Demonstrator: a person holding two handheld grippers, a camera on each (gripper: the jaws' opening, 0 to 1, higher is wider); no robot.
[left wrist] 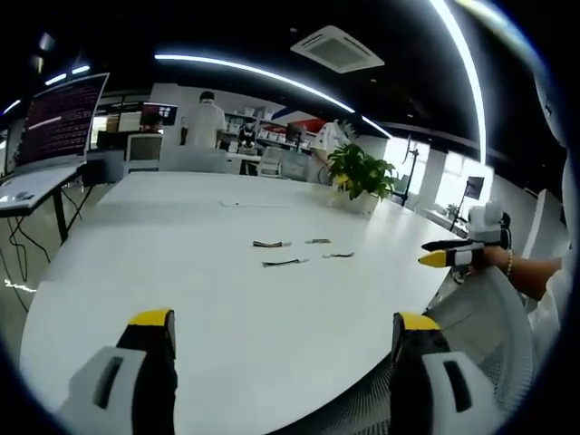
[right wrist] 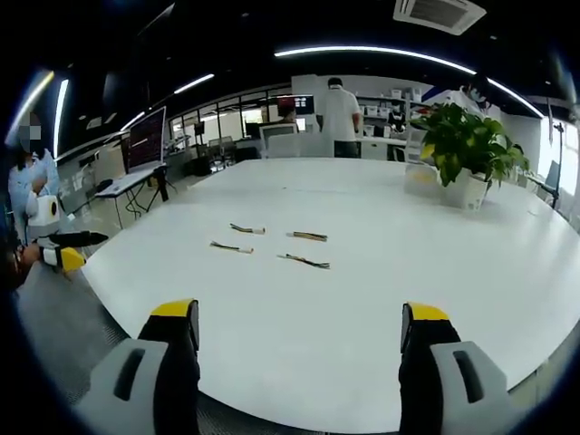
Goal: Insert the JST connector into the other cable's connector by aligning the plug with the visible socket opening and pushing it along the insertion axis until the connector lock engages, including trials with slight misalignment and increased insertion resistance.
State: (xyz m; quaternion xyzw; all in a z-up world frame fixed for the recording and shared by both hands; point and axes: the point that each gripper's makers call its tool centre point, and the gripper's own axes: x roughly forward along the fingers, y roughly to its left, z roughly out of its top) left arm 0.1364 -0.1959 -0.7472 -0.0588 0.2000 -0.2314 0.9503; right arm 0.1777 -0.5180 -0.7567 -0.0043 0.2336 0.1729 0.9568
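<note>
1. Four short cables lie loose on the white desk (right wrist: 381, 299), near its middle and apart from one another. In the right gripper view they are the far-left cable (right wrist: 247, 228), the near-left cable (right wrist: 231, 246), the far-right cable (right wrist: 308, 236) and the near-right cable (right wrist: 304, 262).
2. In the left gripper view the same four show farther off and small: one (left wrist: 272, 244), one nearer (left wrist: 285, 263), one (left wrist: 318, 241) and one (left wrist: 338, 256). Which ends carry the plug or the socket is too small to tell.
3. The left gripper (left wrist: 285, 331) hangs over the near edge of the desk, its yellow-tipped jaws spread wide with nothing between them, well short of the cables.
4. The right gripper (right wrist: 299, 326) is likewise held wide apart and empty over the desk's near edge, with the cables ahead of it.
5. Each gripper appears in the other's view: the right gripper at the right edge (left wrist: 446, 253), held in a hand (left wrist: 494, 257), and the left gripper at the left edge (right wrist: 68, 249).
6. A potted plant (right wrist: 467, 145) stands on the far right of the desk.
7. Behind the desk a person in white (right wrist: 341, 113) stands with their back turned, and a monitor (left wrist: 60, 118) sits on a side table at left.
</note>
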